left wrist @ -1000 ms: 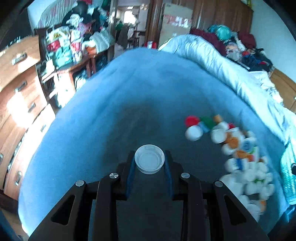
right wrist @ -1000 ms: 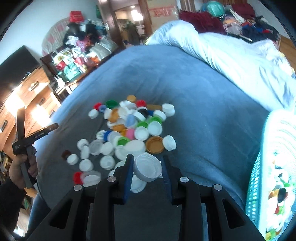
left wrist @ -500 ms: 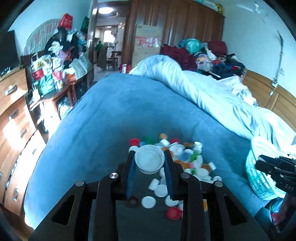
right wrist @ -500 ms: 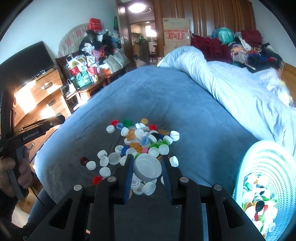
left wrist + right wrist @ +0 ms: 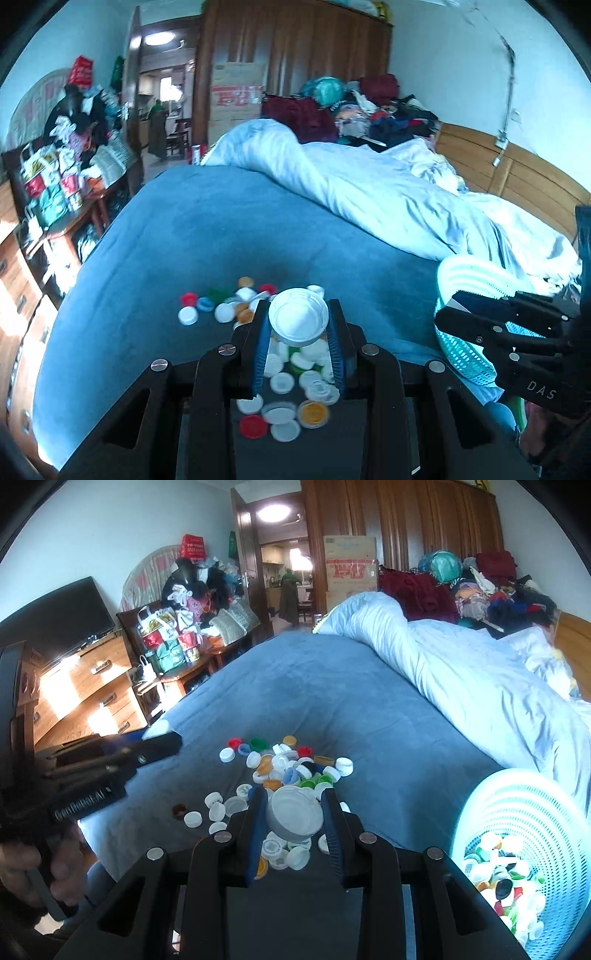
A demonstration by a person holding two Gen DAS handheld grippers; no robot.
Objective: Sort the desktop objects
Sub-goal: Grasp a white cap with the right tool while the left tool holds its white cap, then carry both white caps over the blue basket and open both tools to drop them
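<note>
Both grippers are loaded: left gripper [image 5: 298,325] fingers pinch 1 clear lid [image 5: 298,320], right gripper [image 5: 295,814] fingers pinch 1 grey cap [image 5: 294,814], lifted above the cap pile [image 5: 288,768] mid-bed, probably headed for the basket [image 5: 517,812] at the bed's right edge.

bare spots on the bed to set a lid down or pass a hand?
Free: the blue blanket beyond the cap pile, up to the white duvet; also the strip between the pile and the mesh basket. Crowded: the pile itself, and the basket, already holding caps.
</note>
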